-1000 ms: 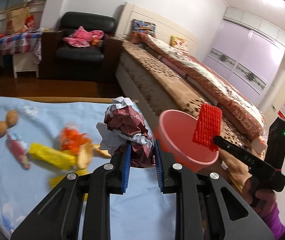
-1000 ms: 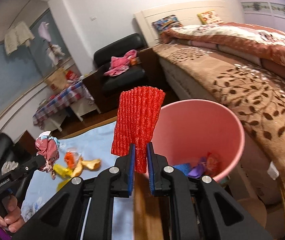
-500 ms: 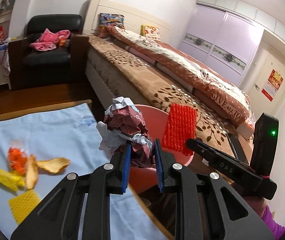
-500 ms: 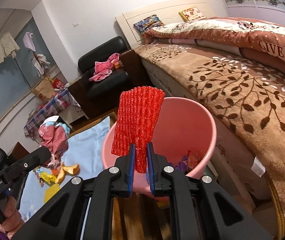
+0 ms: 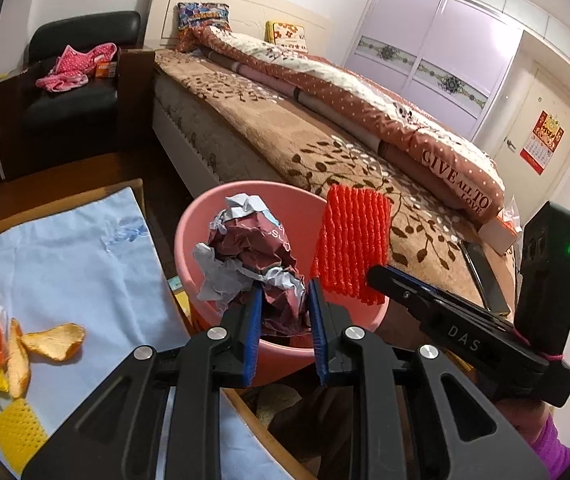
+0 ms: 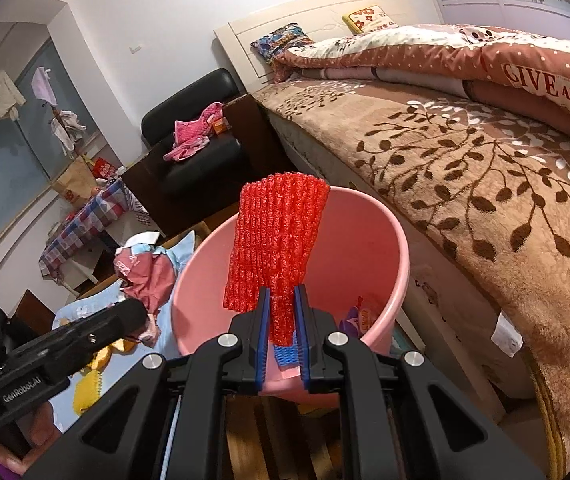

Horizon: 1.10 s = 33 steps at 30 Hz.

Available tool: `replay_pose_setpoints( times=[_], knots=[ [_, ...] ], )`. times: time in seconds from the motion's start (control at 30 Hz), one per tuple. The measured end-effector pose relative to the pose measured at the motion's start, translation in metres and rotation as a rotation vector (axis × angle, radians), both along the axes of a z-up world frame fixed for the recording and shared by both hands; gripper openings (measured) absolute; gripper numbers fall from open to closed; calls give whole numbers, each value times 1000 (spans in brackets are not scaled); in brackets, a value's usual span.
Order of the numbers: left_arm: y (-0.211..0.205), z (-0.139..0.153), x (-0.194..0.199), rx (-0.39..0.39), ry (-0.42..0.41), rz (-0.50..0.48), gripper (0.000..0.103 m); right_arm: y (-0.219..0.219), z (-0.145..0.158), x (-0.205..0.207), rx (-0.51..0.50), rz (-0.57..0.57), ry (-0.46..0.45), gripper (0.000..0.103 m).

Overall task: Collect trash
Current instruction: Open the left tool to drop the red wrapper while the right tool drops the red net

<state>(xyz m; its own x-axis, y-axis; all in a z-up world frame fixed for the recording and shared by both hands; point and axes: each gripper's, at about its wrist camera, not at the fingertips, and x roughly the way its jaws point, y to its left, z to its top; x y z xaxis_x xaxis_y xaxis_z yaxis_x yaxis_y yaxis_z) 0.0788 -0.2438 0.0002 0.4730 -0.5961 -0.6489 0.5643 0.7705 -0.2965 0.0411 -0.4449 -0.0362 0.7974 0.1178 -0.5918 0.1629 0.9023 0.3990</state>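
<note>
Pink plastic: the bin (image 5: 189, 240) stands on the floor between the bed (image 5: 325, 152) and the desk (image 5: 85, 264), open mouth up, some wrappers already at the bottom in the right wrist view. Judged the drop target for both loads.

Desk under pale blue cloth, at 9 o'clock of the bin. Trash left on it: orange peel (image 5: 53, 342), a yellow foam net (image 5: 17, 432), an orange-filled bag near the cloth's left edge.

Left tongs (image 5: 283, 312) clenched on a crumpled maroon-and-white paper wad (image 5: 253, 256), gripped at its lower end so the bulk sticks out ahead of the tips. In the left view it sits over the bin mouth; in the right view it appears beside the rim at 9 o'clock, so whether it is fully inside the rim I cannot tell.

Right tongs (image 6: 281, 320) clenched on a red foam net (image 6: 277, 248), pinched at its bottom edge, sheet standing up over the bin opening. Held this way it should fall straight in once let go.

Step in hand, judged: positioning both pieces for release.
</note>
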Motion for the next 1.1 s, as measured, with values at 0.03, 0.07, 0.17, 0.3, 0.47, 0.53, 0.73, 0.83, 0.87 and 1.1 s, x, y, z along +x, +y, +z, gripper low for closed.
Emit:
replay_pose_setpoints(
  times=[0.03, 0.07, 0.17, 0.3, 0.47, 0.53, 0.73, 0.83, 0.87, 1.1],
  knots=[
    [-2, -2, 2, 2, 8, 1, 22, 0, -1, 1, -3, -3, 2, 12],
    [-3, -3, 3, 3, 13, 1, 22, 0, -1, 2, -6, -5, 3, 13],
    [-7, -7, 6, 10, 14, 3, 22, -1, -3, 6, -11, -5, 5, 13],
    [-12, -12, 12, 28, 32, 7, 27, -2, -5, 10, -25, -13, 9, 23],
    [-11, -16, 19, 29, 58, 25, 34, -8, -8, 14, -32, -19, 15, 25],
    [-11, -17, 20, 30, 63, 29, 34, -8, -9, 14, -30, -17, 17, 25],
    [-5, -14, 20, 23, 67, 40, 34, -1, -7, 12, -34, 2, 17, 26],
    [2, -11, 18, 34, 38, 50, 34, 7, -2, 6, -15, 33, 4, 28],
    [5, -9, 18, 36, 29, 55, 34, 12, -1, 4, -17, 45, -1, 29],
    [52, 5, 15, 11, -12, 142, 34, 62, 11, -21, -17, 142, -80, 32]
  ],
)
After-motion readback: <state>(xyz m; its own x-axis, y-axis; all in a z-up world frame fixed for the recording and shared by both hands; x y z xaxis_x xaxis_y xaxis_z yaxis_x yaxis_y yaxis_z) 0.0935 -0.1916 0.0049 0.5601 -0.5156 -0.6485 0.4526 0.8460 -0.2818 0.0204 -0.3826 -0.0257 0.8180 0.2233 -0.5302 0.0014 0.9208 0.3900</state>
